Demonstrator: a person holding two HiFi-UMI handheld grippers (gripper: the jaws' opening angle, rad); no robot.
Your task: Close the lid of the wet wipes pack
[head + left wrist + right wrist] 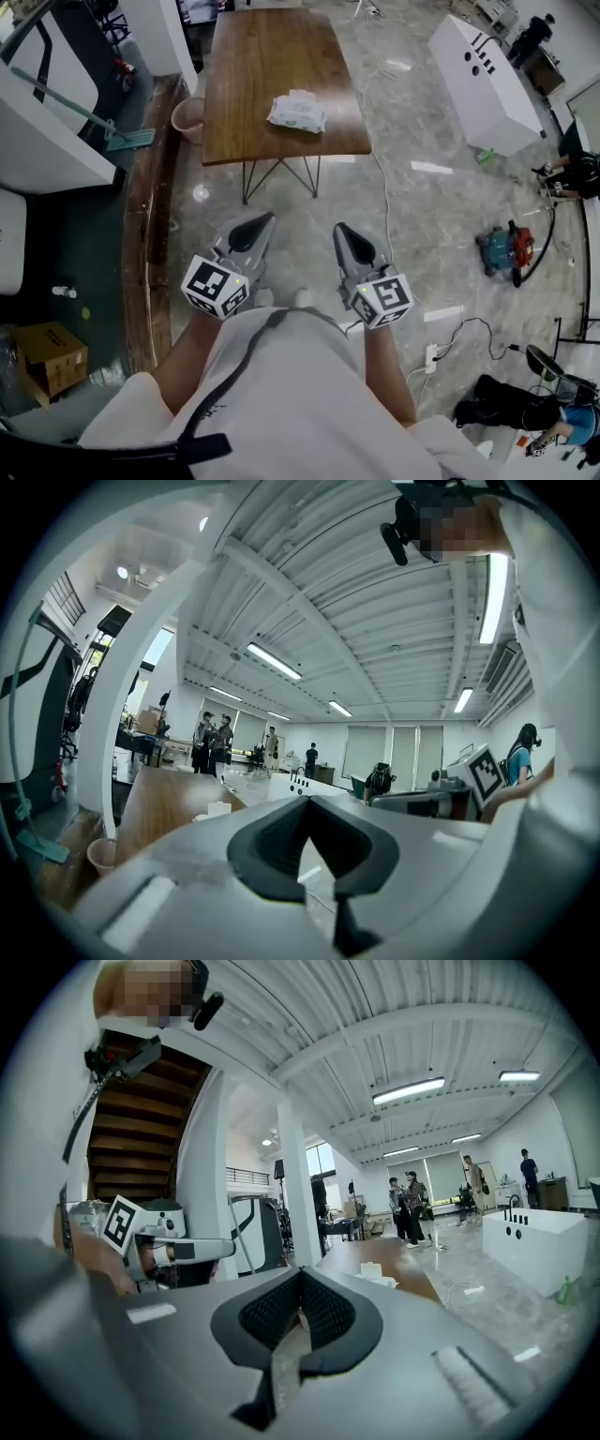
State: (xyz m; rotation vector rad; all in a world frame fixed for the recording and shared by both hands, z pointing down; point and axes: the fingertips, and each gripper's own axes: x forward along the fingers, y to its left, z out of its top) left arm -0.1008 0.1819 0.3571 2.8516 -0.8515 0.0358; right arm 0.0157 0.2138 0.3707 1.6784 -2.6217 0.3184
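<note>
Head view, wet wipes pack [297, 112]: soft, flat, pillow-shaped pouch, white with a pale green print, lying near the middle of the table's near half.
Head view, lid [302, 96]: small white flap at the pack's far edge; it looks lifted, not pressed flat.
Head view, table [234, 84]: long brown wood-grain top with a matte look, on thin dark metal hairpin legs [281, 175].
Head view, floor [422, 206]: glossy grey marble-patterned tiles with bright reflections.
Head view, left gripper [265, 221]: grey shell with black jaws, pinched together and empty, held close to the person's body, well apart from the table.
Head view, right gripper [341, 230]: same build, jaws also pressed together on nothing, beside the left one.
Left gripper view, jaws: black rubbery pads meet at their tips, nothing between them.
Left gripper view, pack [217, 809]: tiny white shape far off on the wooden top.
Right gripper view, jaws: finely ribbed black pads clenched tip to tip, empty.
Right gripper view, pack [375, 1276]: white, low on the tabletop beyond the jaws, a small white flap standing up from it.
</note>
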